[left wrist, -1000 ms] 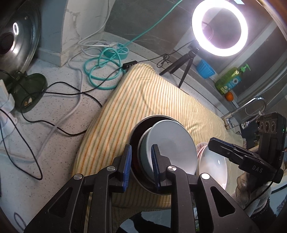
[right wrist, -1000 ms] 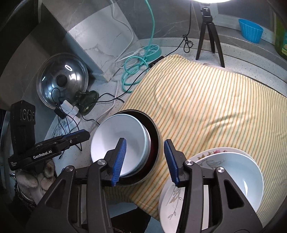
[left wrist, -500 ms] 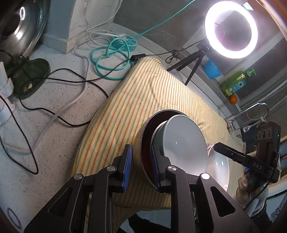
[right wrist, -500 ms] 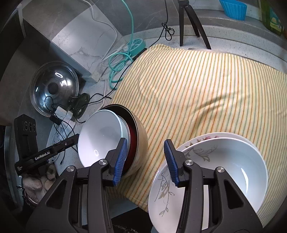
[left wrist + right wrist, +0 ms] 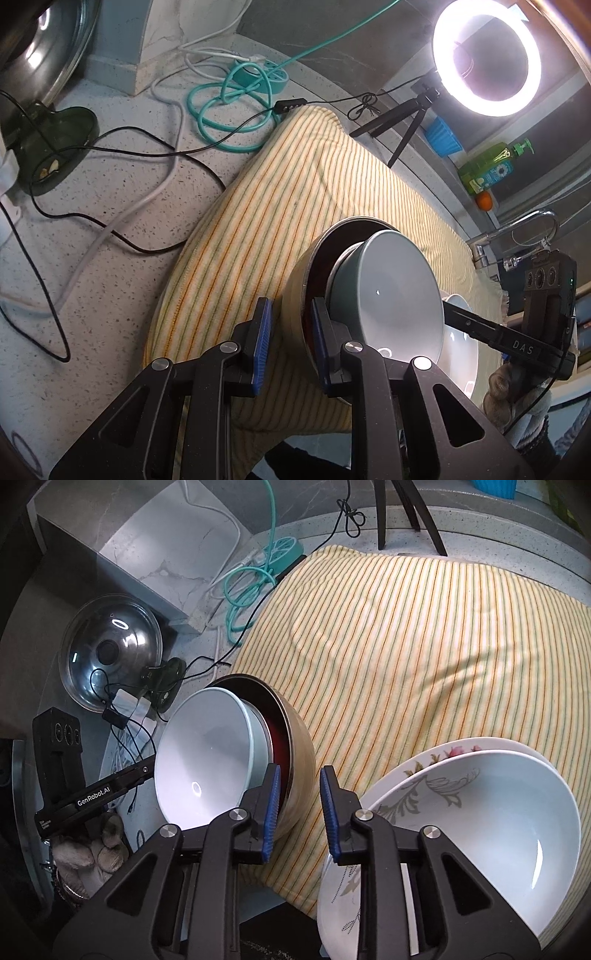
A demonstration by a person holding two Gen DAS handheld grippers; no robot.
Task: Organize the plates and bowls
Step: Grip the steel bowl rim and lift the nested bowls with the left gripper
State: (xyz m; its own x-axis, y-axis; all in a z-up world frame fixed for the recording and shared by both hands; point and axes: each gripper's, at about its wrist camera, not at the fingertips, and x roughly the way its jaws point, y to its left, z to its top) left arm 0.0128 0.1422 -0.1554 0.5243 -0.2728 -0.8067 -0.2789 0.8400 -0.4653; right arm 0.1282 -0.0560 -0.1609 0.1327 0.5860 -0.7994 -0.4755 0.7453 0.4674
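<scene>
- In the left wrist view, the left gripper (image 5: 290, 341) stands nearest; its two blue pads are closed on the rim of the steel bowl (image 5: 295, 295), one pad outside the wall and one inside against the dark red lining; the bowl is tilted on its edge, its mouth facing right.
- Inside the steel bowl sits a pale blue bowl (image 5: 391, 295), also tilted; it leans out past the steel rim.
- In the right wrist view, the right gripper (image 5: 299, 806) has its jaws closing on the same steel bowl (image 5: 301, 771) from the other side; one blue pad is inside the rim, the other outside; I cannot tell if both pads already press the wall.
- Just beside the right gripper, at the near edge of the cloth, lies a flowered plate (image 5: 417, 775) with a white bowl (image 5: 491, 812) resting in it; they are apart from the steel bowl.
- All the dishes are over the striped yellow cloth (image 5: 424, 646), which covers the speckled counter (image 5: 110, 277).
- Farther away, on the counter, lie a coiled teal cable (image 5: 236, 107) and black wires; a metal pot lid (image 5: 110, 650) leans at the left.
- Farthest, a ring light (image 5: 487, 59) on a small tripod shines near a green soap bottle (image 5: 487, 170).
</scene>
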